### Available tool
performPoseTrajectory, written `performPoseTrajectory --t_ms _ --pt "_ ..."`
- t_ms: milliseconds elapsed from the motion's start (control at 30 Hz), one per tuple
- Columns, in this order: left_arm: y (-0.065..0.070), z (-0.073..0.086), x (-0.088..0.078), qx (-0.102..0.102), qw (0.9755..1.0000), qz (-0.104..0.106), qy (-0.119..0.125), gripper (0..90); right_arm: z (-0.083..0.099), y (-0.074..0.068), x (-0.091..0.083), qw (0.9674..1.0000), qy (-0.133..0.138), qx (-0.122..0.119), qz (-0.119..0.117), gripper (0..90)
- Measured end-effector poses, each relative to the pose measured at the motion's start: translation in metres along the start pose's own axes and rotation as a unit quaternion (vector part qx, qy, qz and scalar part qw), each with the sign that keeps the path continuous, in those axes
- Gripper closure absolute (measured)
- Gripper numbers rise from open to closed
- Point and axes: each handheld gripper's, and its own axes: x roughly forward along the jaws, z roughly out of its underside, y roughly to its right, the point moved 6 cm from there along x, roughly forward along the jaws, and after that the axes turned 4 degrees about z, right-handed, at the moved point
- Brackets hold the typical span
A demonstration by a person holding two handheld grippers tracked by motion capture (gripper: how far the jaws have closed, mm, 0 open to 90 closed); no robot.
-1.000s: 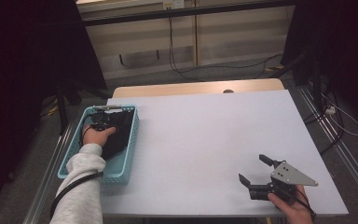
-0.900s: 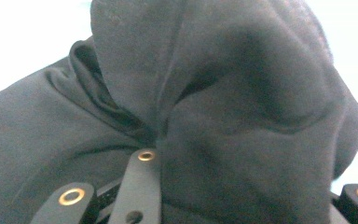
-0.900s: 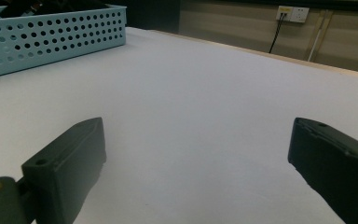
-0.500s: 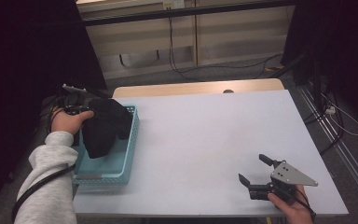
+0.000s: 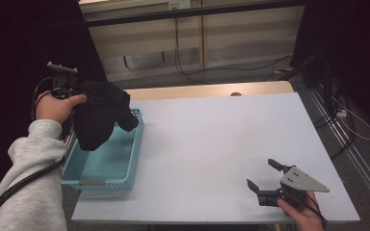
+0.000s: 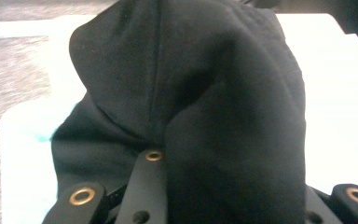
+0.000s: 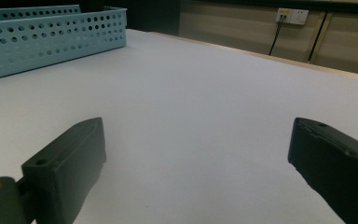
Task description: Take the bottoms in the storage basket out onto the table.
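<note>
1. Your left gripper (image 5: 77, 89) is raised above the far end of the basket (image 5: 130, 159), with the black cloth (image 5: 99, 118) caught in it.
2. Its jaws have just been closing, and the cloth is between them. In the left gripper view the cloth (image 6: 191, 107) bulges up over both jaws and hides their tips, so the jaws stand only as far apart as the bunched fabric lets them.
3. The cloth hangs clear of the basket floor. Its lower fold dangles over the basket's far left part, and one corner droops across the far right rim.
4. The basket is light blue with a perforated wall. It sits on the left edge of the table (image 5: 212, 144), its long side running away from you.
5. Your grey sleeve (image 5: 29, 183) comes up just left of the basket, and the gripper's cable loops beside it.
6. Your right gripper (image 5: 265, 178) is well apart from the basket, at the table's near right corner, low over the top.
7. Its jaws stand wide apart with nothing between them. In the right gripper view bare tabletop (image 7: 196, 116) shows between the two jaws.
8. From that view the basket (image 7: 51, 37) lies far off at the upper left.
9. The grey three-cornered plate sits on top of the right gripper, on the side away from the basket.
</note>
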Motion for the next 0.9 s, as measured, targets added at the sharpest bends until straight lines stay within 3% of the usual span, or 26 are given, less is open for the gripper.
performPoseTrajectory --t_ms 167,367,667,900 --pt "0.024 -0.005 0.008 0.029 0.9994 0.019 0.009 77.2 0.0 -0.001 0.0 1.0 -0.001 0.0 -0.001 3.0" --pt "0.052 -0.012 0.017 0.063 0.9965 0.052 0.02 77.4 0.0 -0.001 0.001 1.0 -0.001 -0.001 -0.002 2.9" --pt "0.089 -0.028 0.014 0.089 0.9923 0.08 0.035 77.6 0.001 -0.001 0.001 1.0 -0.001 -0.001 -0.002 2.9" --pt "0.108 -0.031 0.014 0.105 0.987 0.111 0.05 77.7 0.001 -0.001 0.001 1.0 -0.002 -0.001 -0.003 2.9"
